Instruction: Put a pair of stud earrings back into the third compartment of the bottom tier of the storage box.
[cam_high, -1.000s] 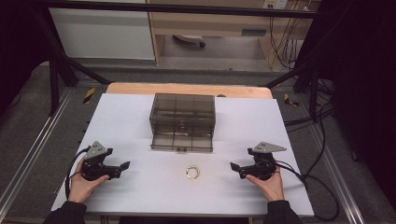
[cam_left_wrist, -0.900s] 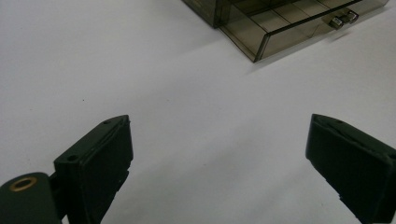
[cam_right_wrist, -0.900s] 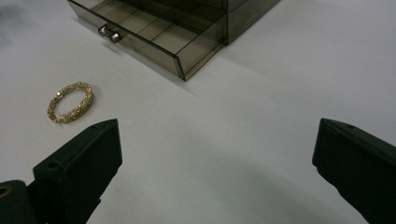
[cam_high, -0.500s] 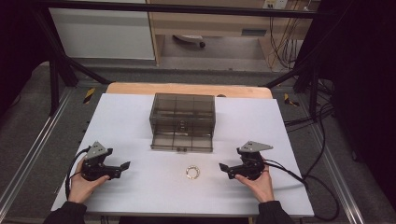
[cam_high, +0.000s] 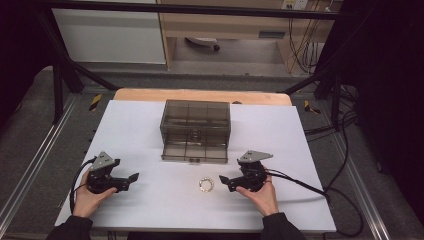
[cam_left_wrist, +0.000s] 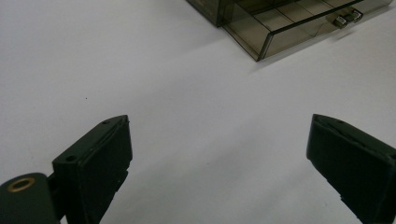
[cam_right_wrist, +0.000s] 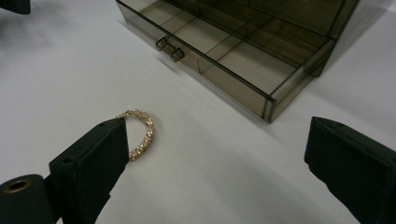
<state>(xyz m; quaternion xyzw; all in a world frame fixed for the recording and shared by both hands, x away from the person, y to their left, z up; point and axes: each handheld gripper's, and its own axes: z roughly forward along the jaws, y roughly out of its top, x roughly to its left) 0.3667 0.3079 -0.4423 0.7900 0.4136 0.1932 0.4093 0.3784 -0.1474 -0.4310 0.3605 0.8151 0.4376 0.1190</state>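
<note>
Gold links of a small bracelet (cam_high: 205, 184) lie looped on the white table (cam_high: 300, 150), just below the middle of the high view, between the two hands and in front of the smoky plastic drawer box (cam_high: 195, 130), whose bottom drawer (cam_right_wrist: 219, 56) stands pulled out with its divided compartments bare. In the right gripper view the bracelet (cam_right_wrist: 140, 133) curls at the left of the frame, half hidden behind the tip of the left-hand jaw, with the open drawer across the upper middle. The right gripper (cam_high: 227, 181) sits just right of the bracelet, its tips pointing toward it; its jaws are spread wide and have just been narrowing a little, with nothing between them yet. The left gripper (cam_high: 131, 178) rests at the lower left of the high view, well apart from the bracelet, fingers likewise spread over bare table, a corner of the drawer showing at the top of its own view. By my reading the step in hand is the approach for a pickup: the right hand is lining up on the bracelet. The next move probably calls for shifting the gripper so the chain falls between both pads rather than beside one, lowering to the tabletop, then pinching a thin, limp loop that could easily slip or be pushed away.
</note>
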